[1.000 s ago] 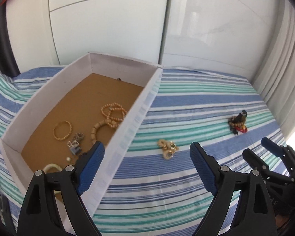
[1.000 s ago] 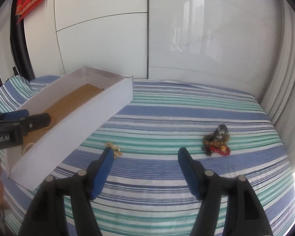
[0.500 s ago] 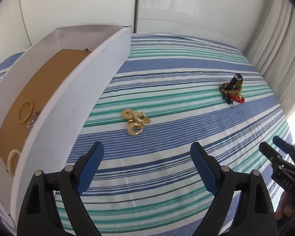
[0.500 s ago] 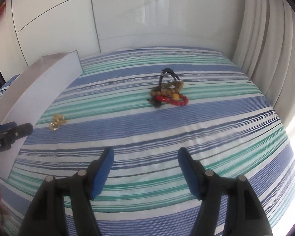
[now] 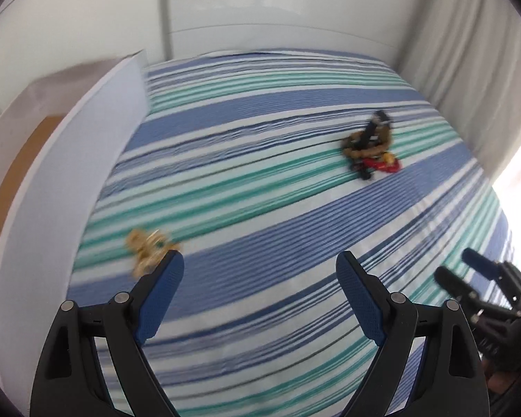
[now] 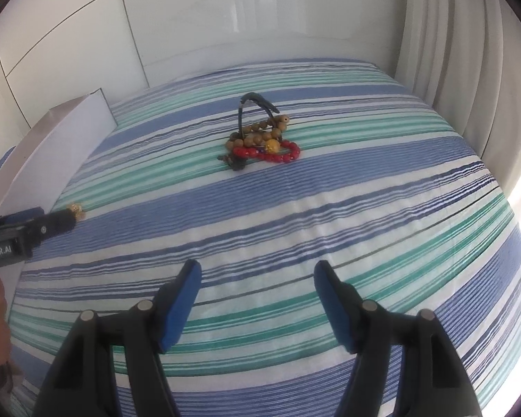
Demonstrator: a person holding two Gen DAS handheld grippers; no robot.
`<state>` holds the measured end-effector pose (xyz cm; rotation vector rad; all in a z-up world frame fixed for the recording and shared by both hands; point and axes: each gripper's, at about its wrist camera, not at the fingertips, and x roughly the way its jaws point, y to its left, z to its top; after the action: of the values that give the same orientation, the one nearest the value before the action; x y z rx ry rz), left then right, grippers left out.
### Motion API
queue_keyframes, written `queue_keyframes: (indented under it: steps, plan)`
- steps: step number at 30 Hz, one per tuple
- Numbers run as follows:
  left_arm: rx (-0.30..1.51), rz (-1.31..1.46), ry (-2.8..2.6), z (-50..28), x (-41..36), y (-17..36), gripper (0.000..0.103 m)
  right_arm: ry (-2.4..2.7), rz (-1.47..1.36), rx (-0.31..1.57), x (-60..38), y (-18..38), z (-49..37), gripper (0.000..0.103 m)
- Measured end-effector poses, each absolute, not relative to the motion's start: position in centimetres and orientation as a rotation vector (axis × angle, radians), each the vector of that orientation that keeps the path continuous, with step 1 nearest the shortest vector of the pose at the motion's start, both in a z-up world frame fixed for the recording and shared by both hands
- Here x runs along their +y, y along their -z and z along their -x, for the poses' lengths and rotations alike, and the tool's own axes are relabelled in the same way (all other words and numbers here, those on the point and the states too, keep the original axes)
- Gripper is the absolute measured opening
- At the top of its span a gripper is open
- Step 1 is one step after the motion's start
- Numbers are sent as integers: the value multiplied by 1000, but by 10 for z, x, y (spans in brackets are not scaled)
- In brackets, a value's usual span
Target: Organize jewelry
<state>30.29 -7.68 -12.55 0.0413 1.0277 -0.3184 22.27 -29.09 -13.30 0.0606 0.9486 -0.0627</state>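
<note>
Left wrist view, blurred: white cardboard box (image 5: 69, 180) at left shows its brown floor, which the right wrist view hides behind the box wall. A gold ring cluster (image 5: 147, 248) lies on the striped bedspread (image 5: 260, 208) just beside the box, near the left gripper (image 5: 260, 278), whose jaws are wide apart and empty. The bead bracelet pile (image 5: 370, 146) sits well apart, farther right. The right wrist view resolves the pile (image 6: 262, 139) sharply: brown wooden beads, red beads, a black strap. The right gripper (image 6: 257, 288) is spread apart, empty.
</note>
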Motion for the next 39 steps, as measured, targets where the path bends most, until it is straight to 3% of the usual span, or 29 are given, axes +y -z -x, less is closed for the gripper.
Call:
queue_keyframes:
  steps: [13,15,16,17,28,39]
  plan:
    - [938,-322,661,-416,-230,120,89,105,-127,943,-328,132,-208,69]
    - [934,-345,709,-420,-243,124,75,120,-136,946,-335,133,-207,69]
    - [945,-363,740,-421,-250,127,43,126,-141,946,-338,133,-206,69]
    - [966,-376,745,-422,-253,130,27,130,-144,947,-342,134,-206,69]
    - [1002,-70,602,-405,-146,69,26,92,-179,903,-351,115,-225,69]
    - [1060,-48,360,-298,-45,111,26,-45,-226,909,-345,124,-335,69]
